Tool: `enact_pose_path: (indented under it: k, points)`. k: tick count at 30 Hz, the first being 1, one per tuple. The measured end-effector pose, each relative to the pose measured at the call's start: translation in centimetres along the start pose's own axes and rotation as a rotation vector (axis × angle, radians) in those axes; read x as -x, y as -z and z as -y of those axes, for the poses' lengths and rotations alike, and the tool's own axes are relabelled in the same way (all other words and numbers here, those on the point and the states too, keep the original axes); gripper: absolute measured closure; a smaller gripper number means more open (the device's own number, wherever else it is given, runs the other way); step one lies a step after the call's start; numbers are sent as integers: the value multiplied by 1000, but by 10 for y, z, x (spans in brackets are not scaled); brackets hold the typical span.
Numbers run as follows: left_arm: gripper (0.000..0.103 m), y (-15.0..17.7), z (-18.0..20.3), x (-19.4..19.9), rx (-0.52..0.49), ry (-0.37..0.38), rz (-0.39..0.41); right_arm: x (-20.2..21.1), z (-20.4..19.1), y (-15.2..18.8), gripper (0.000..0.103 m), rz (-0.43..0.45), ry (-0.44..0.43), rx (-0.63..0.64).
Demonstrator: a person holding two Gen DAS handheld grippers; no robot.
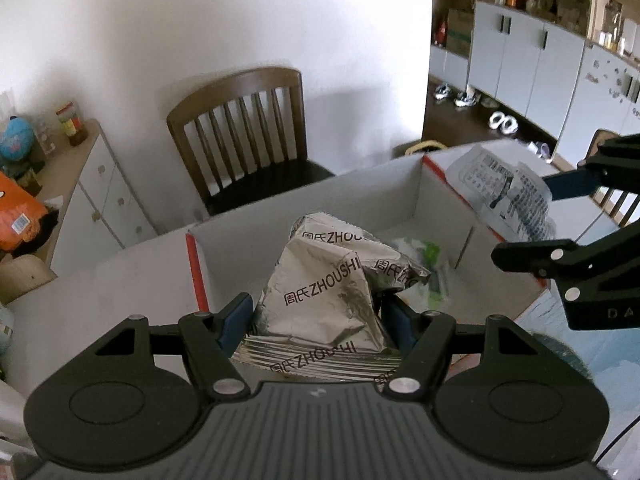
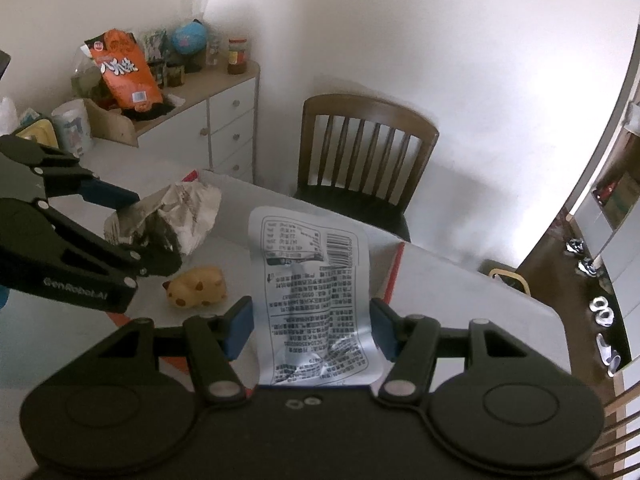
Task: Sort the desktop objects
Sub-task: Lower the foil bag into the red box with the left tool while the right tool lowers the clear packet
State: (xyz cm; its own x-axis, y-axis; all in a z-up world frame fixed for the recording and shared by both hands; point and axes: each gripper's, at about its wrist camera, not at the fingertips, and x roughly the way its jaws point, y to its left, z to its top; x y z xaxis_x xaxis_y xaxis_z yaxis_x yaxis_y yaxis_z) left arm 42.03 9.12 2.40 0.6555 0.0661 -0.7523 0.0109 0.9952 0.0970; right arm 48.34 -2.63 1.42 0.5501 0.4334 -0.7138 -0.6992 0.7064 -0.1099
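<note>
My left gripper [image 1: 316,312] is shut on a crumpled silver foil bag [image 1: 320,280] printed ZHOUSHI and holds it over an open white cardboard box [image 1: 304,208] with red edges. Green and white wrappers [image 1: 434,276] lie inside the box. My right gripper [image 2: 310,316] is shut on a flat white packet [image 2: 316,280] with black print and a barcode, above the box's right side. In the left wrist view the right gripper [image 1: 548,220] comes in from the right with the packet [image 1: 504,188]. The right wrist view shows the left gripper [image 2: 140,228] with the foil bag [image 2: 180,212] at left.
A small yellow animal toy [image 2: 196,286] lies below the left gripper, apparently in the box. A wooden chair [image 1: 244,132] stands behind the white table [image 1: 100,280]. A white sideboard [image 2: 208,120] holds an orange snack bag [image 2: 124,72], a globe and jars.
</note>
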Motion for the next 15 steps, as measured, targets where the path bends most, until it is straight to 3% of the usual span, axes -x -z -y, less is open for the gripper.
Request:
enact_pose_path:
  k: [15]
  points:
    - [33, 3, -7, -50, -24, -4, -78, -55, -4, 4, 42, -63, -12, 8]
